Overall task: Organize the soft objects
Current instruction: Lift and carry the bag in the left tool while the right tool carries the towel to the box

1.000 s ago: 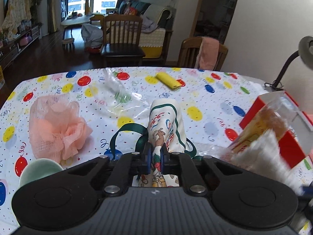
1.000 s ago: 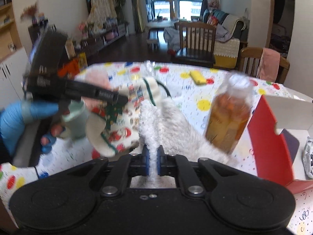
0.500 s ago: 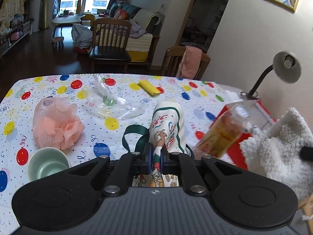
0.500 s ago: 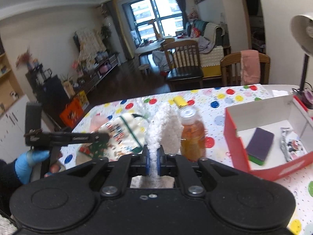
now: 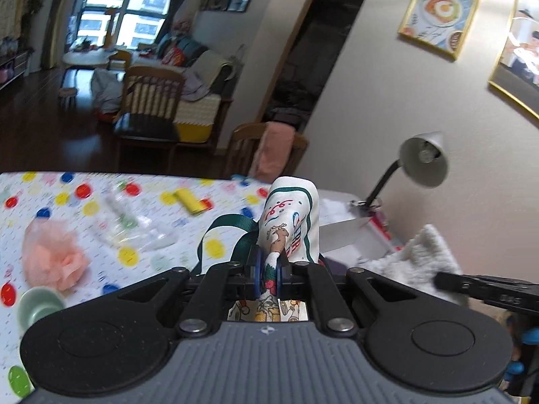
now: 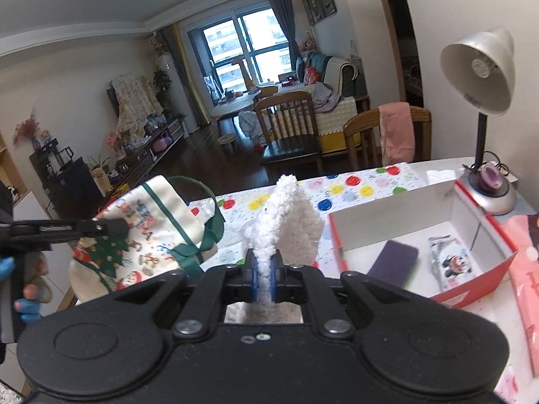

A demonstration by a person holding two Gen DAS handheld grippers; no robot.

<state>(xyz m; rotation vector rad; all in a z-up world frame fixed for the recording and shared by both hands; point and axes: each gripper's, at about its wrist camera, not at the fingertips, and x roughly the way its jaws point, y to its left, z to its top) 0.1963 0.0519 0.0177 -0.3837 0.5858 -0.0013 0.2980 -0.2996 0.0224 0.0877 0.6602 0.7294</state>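
My left gripper (image 5: 268,277) is shut on the rim of a printed cloth bag (image 5: 293,222) with green straps, held up above the table. The bag also shows at the left of the right wrist view (image 6: 148,235). My right gripper (image 6: 264,277) is shut on a fluffy white cloth (image 6: 286,215), lifted above the table; the cloth shows at the right of the left wrist view (image 5: 427,259). A red box (image 6: 471,289) with white inside walls lies to the right, holding a purple sponge (image 6: 392,262) and a small packet (image 6: 448,259).
A pink mesh puff (image 5: 54,259), a green bowl (image 5: 37,306), a clear plastic bag (image 5: 124,222) and a yellow item (image 5: 190,200) lie on the dotted tablecloth (image 5: 175,232). A desk lamp (image 6: 485,80) stands behind the box. A pink packet (image 6: 525,269) lies at the far right.
Both grippers have risen and tilted up, carrying the bag and the white cloth higher. The orange bottle has left both views. The right view now looks down into the red box.
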